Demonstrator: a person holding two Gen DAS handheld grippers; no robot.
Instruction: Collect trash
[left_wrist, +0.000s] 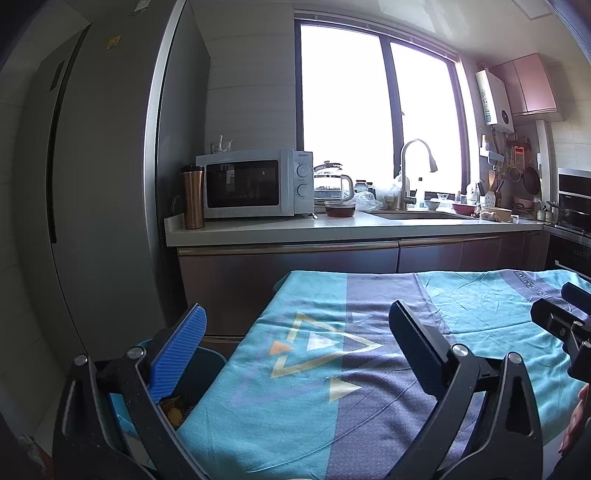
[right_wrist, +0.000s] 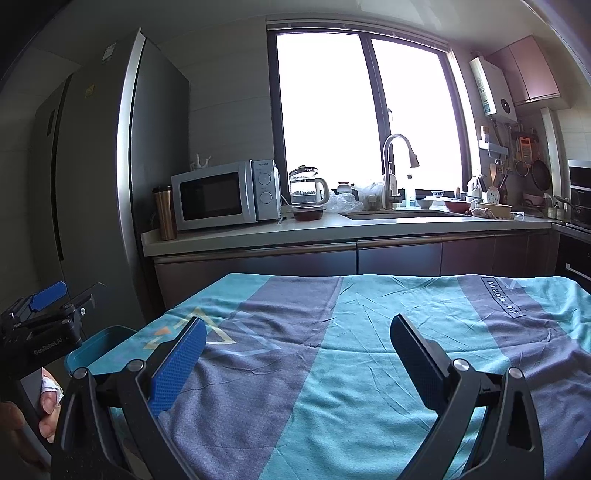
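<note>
Teal-and-grey cloth (right_wrist: 332, 369), creased, printed with triangles, covers the surface in front of me. Item: my left hand-held gripper (left_wrist: 295, 354), blue-padded fingers (left_wrist: 181, 350) spread wide, nothing between them, held over the cloth's left part. Item: my right hand-held gripper (right_wrist: 295, 362), fingers likewise spread wide and empty, over the middle of the cloth; its tip also shows at the right edge of the left wrist view. Item: teal bin (right_wrist: 99, 343), open-topped, just beside the left edge of the surface and lower than it. Item: trash (left_wrist: 173, 408), yellowish and brown scraps, lying inside that bin, partly hidden behind my left finger; what the scraps are I cannot tell. Item: kitchen counter (left_wrist: 295, 227) beyond the surface, carrying a white microwave (left_wrist: 255, 182), a copper-coloured tumbler (left_wrist: 192, 197) to its left, a glass kettle (left_wrist: 330, 182) to its right, then a sink with a curved tap (left_wrist: 412, 170). Item: tall grey refrigerator (left_wrist: 110, 166) at far left.
</note>
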